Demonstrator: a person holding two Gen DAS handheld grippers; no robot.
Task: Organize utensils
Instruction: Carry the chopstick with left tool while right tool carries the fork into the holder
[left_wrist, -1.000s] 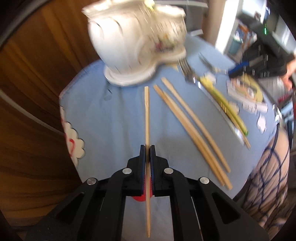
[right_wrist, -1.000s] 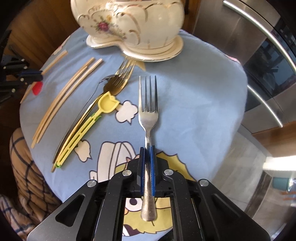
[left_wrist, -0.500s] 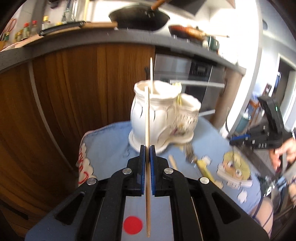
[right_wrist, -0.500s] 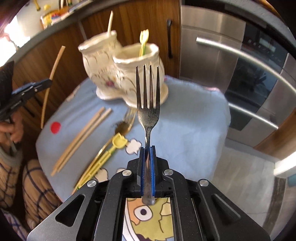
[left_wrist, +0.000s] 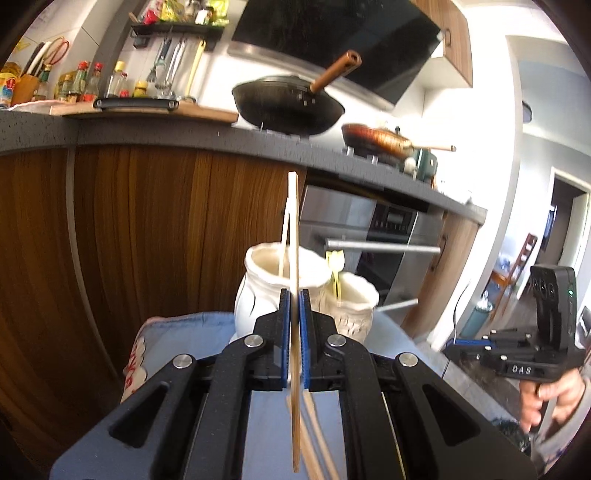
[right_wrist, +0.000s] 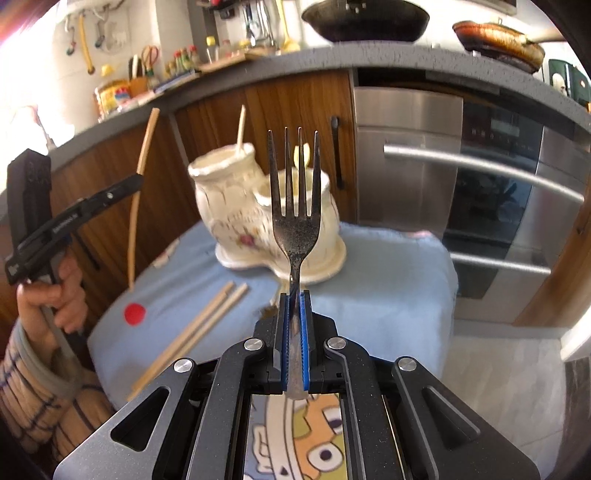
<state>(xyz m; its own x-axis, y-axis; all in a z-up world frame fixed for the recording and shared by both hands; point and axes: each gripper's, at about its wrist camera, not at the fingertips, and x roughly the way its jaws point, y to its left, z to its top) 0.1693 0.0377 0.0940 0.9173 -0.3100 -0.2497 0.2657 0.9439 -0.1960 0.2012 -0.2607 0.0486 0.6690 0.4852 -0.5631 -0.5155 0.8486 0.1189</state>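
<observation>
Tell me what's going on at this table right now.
A person is sorting utensils with two handheld grippers. The left gripper is shut on a wooden chopstick, held upright in front of the white ceramic holder. The right gripper is shut on a metal fork, tines up. Two more chopsticks lie on the blue cloth.

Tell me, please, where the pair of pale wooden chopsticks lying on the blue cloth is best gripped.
Probably near mid-length of the wooden chopsticks, from above, jaws set across the shafts. They lie flat and side by side on the blue cloth, so only the top is open, and one pinch may span both.
</observation>
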